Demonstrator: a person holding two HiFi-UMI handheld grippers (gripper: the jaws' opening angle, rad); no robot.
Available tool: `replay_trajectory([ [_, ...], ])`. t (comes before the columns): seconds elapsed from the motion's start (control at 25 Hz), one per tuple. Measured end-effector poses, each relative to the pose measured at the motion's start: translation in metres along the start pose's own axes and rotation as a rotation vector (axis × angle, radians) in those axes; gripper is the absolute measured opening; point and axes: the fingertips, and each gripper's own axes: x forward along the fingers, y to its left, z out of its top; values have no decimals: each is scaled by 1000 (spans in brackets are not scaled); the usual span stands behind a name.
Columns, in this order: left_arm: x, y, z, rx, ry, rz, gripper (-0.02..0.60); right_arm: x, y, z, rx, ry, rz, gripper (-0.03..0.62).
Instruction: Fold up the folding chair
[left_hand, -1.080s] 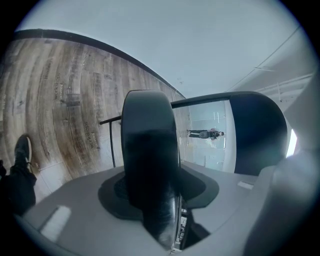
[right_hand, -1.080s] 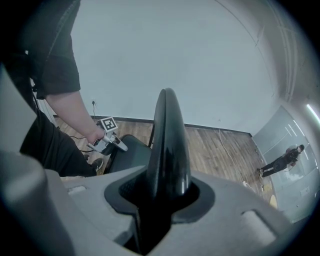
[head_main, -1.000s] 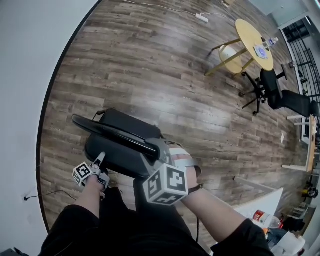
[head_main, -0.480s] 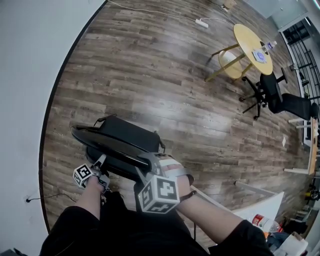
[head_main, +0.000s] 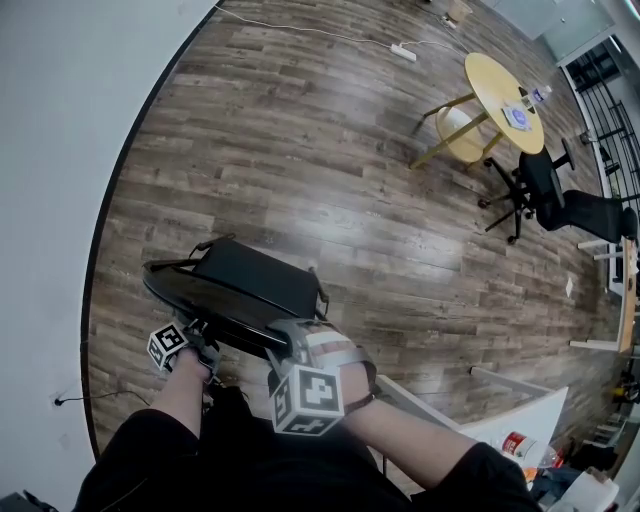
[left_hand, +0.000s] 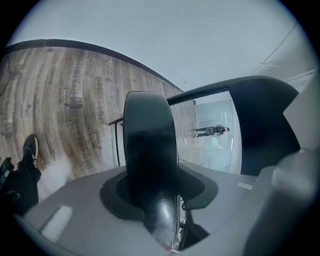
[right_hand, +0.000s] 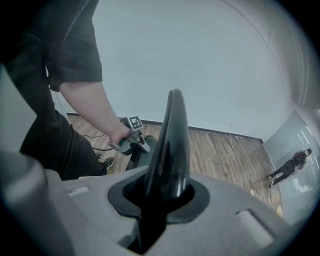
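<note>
- The chair (head_main: 250, 285) stood on the floor (head_main: 330, 150) near its left edge, by the wall (head_main: 50, 200), directly before the person (head_main: 250, 460).
- The left gripper (head_main: 197, 333) was clenched on the chair's back (left_hand: 150, 150), apparently to steady it during folding.
- The right gripper (head_main: 292, 335) had just been closing its jaws. The back's thin rim (right_hand: 172, 140) sat gripped between them, probably for leverage.
- Back and seat (head_main: 258, 272) lay close together, so the fold was judged well advanced.
</note>
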Motion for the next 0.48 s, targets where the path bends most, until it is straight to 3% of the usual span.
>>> replay_trajectory([
  [0.48, 8, -11, 4, -4, -7, 46, 173, -2, 15, 1, -10, 3, -17, 67],
])
